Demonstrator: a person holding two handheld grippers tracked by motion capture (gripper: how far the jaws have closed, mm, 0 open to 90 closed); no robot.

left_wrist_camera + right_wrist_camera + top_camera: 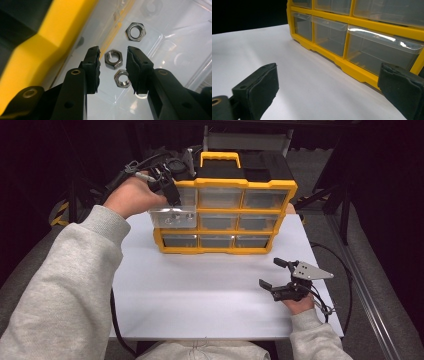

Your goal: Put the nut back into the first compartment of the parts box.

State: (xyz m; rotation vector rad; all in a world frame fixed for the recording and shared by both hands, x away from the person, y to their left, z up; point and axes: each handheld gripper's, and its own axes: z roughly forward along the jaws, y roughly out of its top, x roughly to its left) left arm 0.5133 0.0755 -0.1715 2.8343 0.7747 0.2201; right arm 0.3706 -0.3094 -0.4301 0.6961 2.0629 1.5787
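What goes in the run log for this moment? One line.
left gripper: open over hex nuts in pulled-out drawer | right gripper: open, idle on table

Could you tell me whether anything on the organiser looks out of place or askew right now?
One clear drawer at the organiser's left sticks out while the others sit flush. The left gripper is open over hex nuts inside. Nothing looks spilled or damaged.

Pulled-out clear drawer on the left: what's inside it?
Three hex nuts lie loose on the clear drawer floor, the left gripper open above them. Its jaws hide the floor below them.
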